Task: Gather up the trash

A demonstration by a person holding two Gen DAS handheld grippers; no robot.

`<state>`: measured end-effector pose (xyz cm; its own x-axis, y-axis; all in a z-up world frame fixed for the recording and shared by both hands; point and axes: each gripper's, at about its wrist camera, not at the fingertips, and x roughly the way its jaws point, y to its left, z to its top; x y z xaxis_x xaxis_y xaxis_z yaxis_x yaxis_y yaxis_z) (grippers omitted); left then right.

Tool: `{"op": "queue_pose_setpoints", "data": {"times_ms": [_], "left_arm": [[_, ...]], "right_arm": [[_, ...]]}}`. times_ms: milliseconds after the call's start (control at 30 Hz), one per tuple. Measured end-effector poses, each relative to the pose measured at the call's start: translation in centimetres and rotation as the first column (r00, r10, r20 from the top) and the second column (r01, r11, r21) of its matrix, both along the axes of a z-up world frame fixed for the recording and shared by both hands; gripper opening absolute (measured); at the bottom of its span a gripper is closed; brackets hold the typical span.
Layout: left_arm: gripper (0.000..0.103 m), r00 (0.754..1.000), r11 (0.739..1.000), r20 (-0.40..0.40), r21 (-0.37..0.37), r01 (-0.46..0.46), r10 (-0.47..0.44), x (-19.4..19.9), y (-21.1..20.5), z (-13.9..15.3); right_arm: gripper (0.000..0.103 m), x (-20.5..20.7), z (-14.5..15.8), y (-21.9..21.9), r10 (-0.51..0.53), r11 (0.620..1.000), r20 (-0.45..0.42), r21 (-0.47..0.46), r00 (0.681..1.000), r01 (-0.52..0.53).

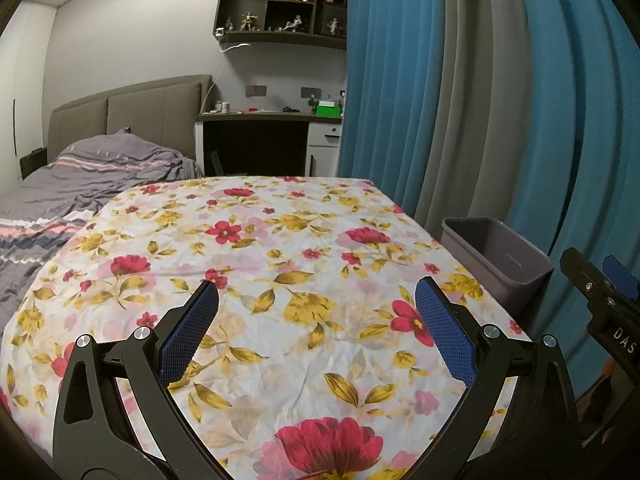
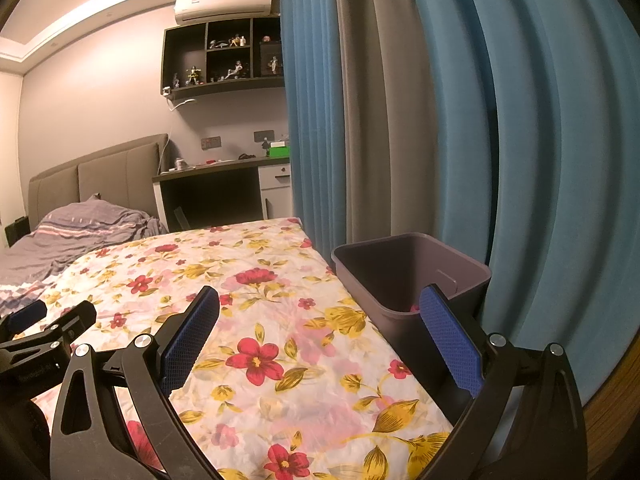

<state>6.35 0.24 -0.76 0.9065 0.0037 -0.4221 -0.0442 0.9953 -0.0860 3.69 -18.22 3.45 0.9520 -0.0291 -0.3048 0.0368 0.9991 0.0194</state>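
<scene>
A grey plastic bin (image 2: 412, 276) stands at the right edge of a table draped in a floral cloth (image 2: 280, 320), close against teal and grey curtains (image 2: 400, 120); something small and pink (image 2: 415, 308) lies at the bottom of the bin, too hidden behind a finger to identify. The right gripper (image 2: 320, 320) hovers over the cloth with its blue-padded fingers (image 2: 450, 340) spread wide and nothing between them, the right-hand finger overlapping the bin's near wall. The left gripper (image 1: 316, 316) hangs over the middle of the cloth, likewise spread wide and empty-handed. In the left wrist view the bin (image 1: 496, 260) sits just beyond the table's right edge, and the other tool's body at far right bears the white letters "DAS" (image 1: 624, 340), the rest cut off. Behind the table are a bed with a striped grey duvet (image 1: 80, 176), a desk (image 1: 272, 120) holding a green box (image 1: 329, 109), dark wall shelves of figurines (image 2: 224, 56), and an air conditioner (image 2: 224, 3) whose label is too small to read.
</scene>
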Motion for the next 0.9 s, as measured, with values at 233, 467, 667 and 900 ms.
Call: {"op": "queue_pose_setpoints", "data": {"times_ms": [233, 467, 667, 900], "left_arm": [[0.097, 1.0, 1.0, 0.007, 0.007, 0.011, -0.011, 0.12, -0.27, -0.05], [0.072, 1.0, 1.0, -0.002, 0.003, 0.031, -0.031, 0.06, -0.22, -0.31], [0.067, 0.999, 0.999, -0.005, 0.003, 0.036, -0.036, 0.09, -0.19, -0.4], [0.067, 0.999, 0.999, -0.01, -0.002, 0.033, -0.033, 0.23, -0.16, -0.35]], "right_arm": [[0.096, 0.01, 0.01, -0.02, -0.001, 1.0, -0.002, 0.001, 1.0, 0.001], [0.096, -0.03, -0.04, -0.03, -0.001, 1.0, -0.002, 0.002, 1.0, 0.001], [0.096, -0.04, 0.03, 0.0, -0.001, 1.0, -0.002, 0.003, 1.0, 0.001], [0.096, 0.01, 0.0, -0.04, -0.003, 1.0, -0.003, 0.003, 1.0, 0.003]]}}
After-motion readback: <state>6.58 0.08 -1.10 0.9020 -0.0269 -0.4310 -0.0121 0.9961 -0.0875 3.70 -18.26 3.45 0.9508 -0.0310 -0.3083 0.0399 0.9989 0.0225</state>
